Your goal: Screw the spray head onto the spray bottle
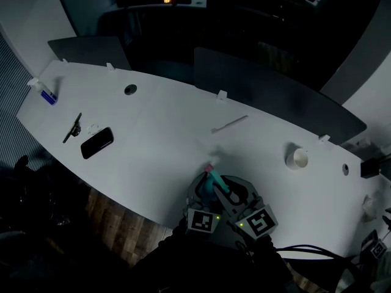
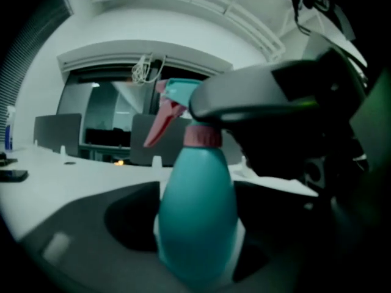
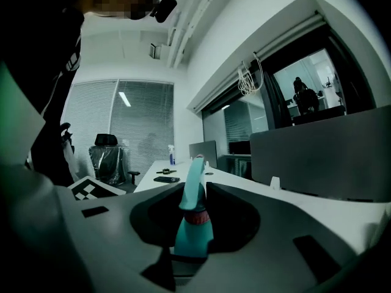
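The left gripper [image 2: 197, 234] was clamped on the body of the teal spray bottle [image 2: 198, 194], gripped between its 2 jaws. The right gripper [image 3: 190, 240] was closed on the spray head [image 3: 194, 182], which sat on the bottle's neck over a pink collar [image 3: 195, 217]. Both were above the near edge of the white table [image 1: 159, 157].

Two tongs [image 1: 203, 191] [image 1: 229, 191], one spray bottle [image 2: 198, 212], one spray head [image 2: 177, 102], one phone [image 1: 97, 143].

White table [image 1: 165, 160] with phone [image 1: 97, 143], tape roll [image 1: 297, 158], white rod [image 1: 230, 124]
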A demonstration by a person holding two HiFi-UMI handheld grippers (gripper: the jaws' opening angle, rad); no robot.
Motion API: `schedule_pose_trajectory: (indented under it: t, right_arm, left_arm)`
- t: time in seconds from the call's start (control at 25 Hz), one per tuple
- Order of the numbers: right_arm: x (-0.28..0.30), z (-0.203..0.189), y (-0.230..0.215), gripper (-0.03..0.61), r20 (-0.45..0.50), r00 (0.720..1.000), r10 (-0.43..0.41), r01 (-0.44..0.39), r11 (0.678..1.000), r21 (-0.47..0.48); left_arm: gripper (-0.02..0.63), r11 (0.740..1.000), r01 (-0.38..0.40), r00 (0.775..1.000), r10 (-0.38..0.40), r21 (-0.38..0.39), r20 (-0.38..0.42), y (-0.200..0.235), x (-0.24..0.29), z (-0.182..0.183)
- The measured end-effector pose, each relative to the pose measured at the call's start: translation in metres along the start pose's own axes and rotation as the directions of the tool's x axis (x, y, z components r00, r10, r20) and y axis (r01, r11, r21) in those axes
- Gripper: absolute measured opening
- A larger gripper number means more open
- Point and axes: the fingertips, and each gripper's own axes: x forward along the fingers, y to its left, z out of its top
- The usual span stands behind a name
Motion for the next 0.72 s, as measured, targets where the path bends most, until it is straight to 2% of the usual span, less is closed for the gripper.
schedule_pose_trajectory:
  t: [0.2, 0.32, 0.44, 0.72]
  right_arm:
    - [-0.001, 0.0, 0.004, 0.108, 0.004, 1.0, 0.016, -0.016, 1.0, -0.024]
    - [-0.003, 0.005, 0.008, 0.199, 0.018, 0.999, 0.037, -0.036, 0.999, -0.041]
    - [-0.006, 0.005, 0.014, 0.209, 0.003, 0.998, 0.059, -0.059, 0.996, -0.064]
    - [-0.018, 0.017, 0.009, 0.209, 0.038, 0.999, 0.036, -0.034, 0.998, -0.046]
  left_arm:
    - [0.377, 0.996, 0.052, 0.999, -0.052, 0.073, -0.009, -0.002, -0.005, -0.001]
    - [0.39, 0.993, 0.075, 0.997, -0.075, 0.087, -0.001, 0.0, -0.009, 0.002]
    - [0.408, 0.987, 0.108, 0.994, -0.109, 0.117, 0.001, 0.0, -0.016, 0.006]
    - [0.416, 0.986, 0.137, 0.991, -0.137, 0.1, 0.001, 0.012, -0.033, 0.015]
